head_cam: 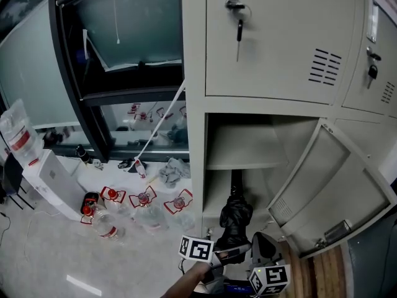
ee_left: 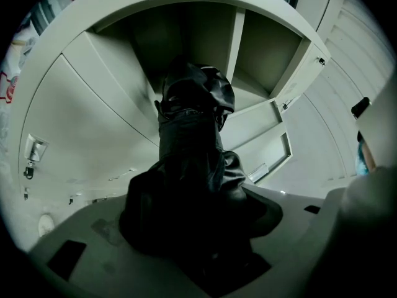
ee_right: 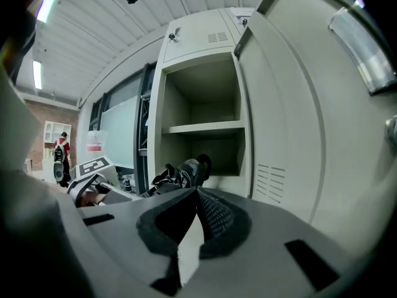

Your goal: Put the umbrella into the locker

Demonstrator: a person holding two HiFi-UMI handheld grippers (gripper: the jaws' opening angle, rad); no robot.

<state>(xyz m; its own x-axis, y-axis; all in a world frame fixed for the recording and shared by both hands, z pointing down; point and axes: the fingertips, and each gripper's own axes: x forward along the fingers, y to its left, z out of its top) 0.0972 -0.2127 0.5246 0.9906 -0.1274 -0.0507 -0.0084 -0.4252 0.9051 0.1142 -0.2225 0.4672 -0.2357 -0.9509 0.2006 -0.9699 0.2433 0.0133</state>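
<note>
The black folded umbrella point(head_cam: 234, 219) points tip-first into the open lower compartment of the grey locker point(head_cam: 239, 164), under its shelf. My left gripper point(head_cam: 231, 253) is shut on the umbrella's near end; in the left gripper view the umbrella's dark fabric point(ee_left: 192, 166) fills the jaws of the left gripper point(ee_left: 198, 228) and runs toward the locker's inside. The locker door point(head_cam: 329, 185) hangs open to the right. My right gripper point(head_cam: 263, 262) hovers just right of the umbrella, its jaws met at the tips of the right gripper point(ee_right: 196, 194), with nothing held. From that side the umbrella point(ee_right: 180, 174) lies before the locker point(ee_right: 205, 127).
Several water bottles point(head_cam: 142, 207) and a white box point(head_cam: 53, 179) lie on the pale floor to the left. A shut locker door with a key point(head_cam: 239, 27) is above the open one. A window frame point(head_cam: 93, 98) stands left of the locker.
</note>
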